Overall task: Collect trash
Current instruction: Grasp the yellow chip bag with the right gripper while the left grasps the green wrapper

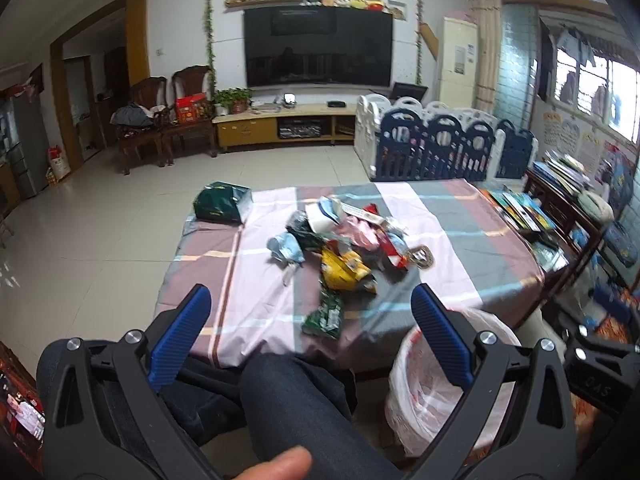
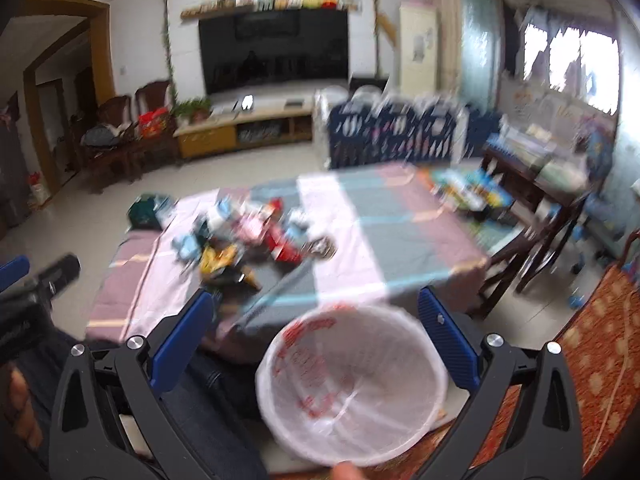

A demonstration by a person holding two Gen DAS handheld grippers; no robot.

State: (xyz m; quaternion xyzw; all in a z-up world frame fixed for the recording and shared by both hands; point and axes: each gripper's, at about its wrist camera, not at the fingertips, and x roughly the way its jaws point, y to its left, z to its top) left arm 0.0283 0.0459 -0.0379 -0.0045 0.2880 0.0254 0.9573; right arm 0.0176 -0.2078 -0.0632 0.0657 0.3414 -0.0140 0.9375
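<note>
A heap of wrappers and packets (image 1: 344,236) lies mid-table on a striped cloth (image 1: 460,216): a yellow packet (image 1: 346,270), a green wrapper (image 1: 326,314) nearest me, a crumpled blue piece (image 1: 285,248). My left gripper (image 1: 310,306) hangs open above the table's near edge, over a person's knees, with nothing between its blue pads. The right wrist view is blurred. There my right gripper (image 2: 314,312) is open above a bin lined with a white bag (image 2: 352,376); the same heap (image 2: 256,240) lies beyond. The bin (image 1: 440,384) stands on the floor right of the knees.
A dark green bag (image 1: 222,202) sits on the table's far left corner. Books (image 1: 520,210) cover a wooden side table to the right. Beyond are a blue-and-white playpen fence (image 1: 440,144), a TV stand (image 1: 280,124), chairs (image 1: 160,120) and open tiled floor (image 1: 80,232).
</note>
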